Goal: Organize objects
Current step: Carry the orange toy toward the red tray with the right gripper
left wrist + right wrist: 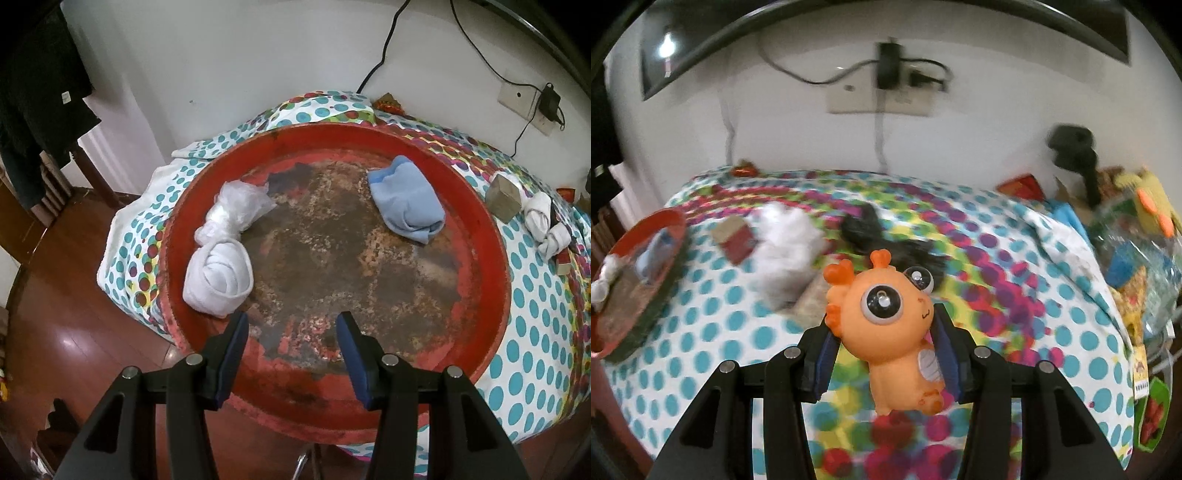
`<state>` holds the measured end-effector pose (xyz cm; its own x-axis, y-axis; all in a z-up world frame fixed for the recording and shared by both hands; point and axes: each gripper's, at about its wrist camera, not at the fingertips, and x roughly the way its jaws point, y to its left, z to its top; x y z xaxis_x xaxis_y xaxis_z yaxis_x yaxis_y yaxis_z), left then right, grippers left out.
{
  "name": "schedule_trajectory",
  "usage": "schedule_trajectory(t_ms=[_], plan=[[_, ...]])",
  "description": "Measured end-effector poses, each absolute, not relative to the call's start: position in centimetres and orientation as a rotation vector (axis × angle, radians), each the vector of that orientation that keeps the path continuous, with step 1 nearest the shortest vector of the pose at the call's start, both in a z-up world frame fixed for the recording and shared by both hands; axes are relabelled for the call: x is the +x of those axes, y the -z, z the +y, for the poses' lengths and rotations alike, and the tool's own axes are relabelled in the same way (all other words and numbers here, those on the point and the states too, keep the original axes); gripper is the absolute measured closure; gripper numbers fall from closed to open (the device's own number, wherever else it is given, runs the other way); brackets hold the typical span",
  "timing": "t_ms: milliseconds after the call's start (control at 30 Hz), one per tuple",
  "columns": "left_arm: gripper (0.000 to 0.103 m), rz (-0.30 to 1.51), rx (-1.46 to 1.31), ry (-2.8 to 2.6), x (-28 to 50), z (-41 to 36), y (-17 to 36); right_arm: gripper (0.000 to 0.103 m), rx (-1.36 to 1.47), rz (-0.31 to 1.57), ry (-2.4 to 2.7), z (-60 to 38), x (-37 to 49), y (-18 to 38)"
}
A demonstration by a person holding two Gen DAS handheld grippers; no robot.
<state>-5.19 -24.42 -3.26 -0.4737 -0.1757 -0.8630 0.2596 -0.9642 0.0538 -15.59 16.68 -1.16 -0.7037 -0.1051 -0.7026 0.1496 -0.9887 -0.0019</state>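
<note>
- The left gripper (293, 328) is held with its jaws wide apart and nothing between them, above the near edge of a worn red round tray (491, 236) that rests on a dotted tablecloth (532, 332).
- Three soft items are already seen inside the tray: a rolled white sock bundle (218, 282) at about 9 o'clock, a crumpled clear plastic bag (240, 206) just behind it at about 10 o'clock, touching it, and a folded light blue cloth (406, 199) at about 1 o'clock.
- Outside the tray, at about 3 o'clock from it, two small white rolled bundles (543, 221) and a tan box (504, 197) are left on the cloth.
- The right gripper (884, 341) is closed on an orange big-eyed toy figure (890, 317), which is carried clear of the tablecloth, tilted slightly, with its body pinched between the blue pads (827, 354).
- In the right wrist view, the tray (670, 221) is seen far off at 9 o'clock; a blurred white bundle (786, 251), a red and tan box (735, 240) and a black item (864, 225) lie between it and the toy.
- At 3 o'clock a clutter of packets and a yellow toy (1152, 206) is visible, too blurred to be named further.
- The sorting is judged partly done: some soft items are gathered, several things are yet to be placed, and the toy's destination cannot be told.
</note>
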Motion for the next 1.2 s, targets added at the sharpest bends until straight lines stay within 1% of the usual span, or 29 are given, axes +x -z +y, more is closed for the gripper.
schedule_trajectory(t_ms=[133,200,600,867,1200], plan=[[0.052,0.122,1.458,2.498,-5.3,-24.4,3.4,0.057,1.106,0.121,2.703,12.9,-15.3,0.3],[0.052,0.128,1.461,2.497,-5.3,-24.5,3.5,0.057,1.093,0.177,2.66,10.2,-15.2,0.2],[0.052,0.15,1.484,2.489,-5.3,-25.0,3.9,0.057,1.019,0.326,2.424,-2.1,-14.2,-0.3],[0.052,0.169,1.475,2.481,-5.3,-25.6,3.7,0.057,1.017,0.364,2.332,-7.1,-13.8,-0.4],[0.052,0.186,1.465,2.471,-5.1,-26.5,3.6,0.057,1.071,0.405,2.266,-11.6,-14.9,1.7]])
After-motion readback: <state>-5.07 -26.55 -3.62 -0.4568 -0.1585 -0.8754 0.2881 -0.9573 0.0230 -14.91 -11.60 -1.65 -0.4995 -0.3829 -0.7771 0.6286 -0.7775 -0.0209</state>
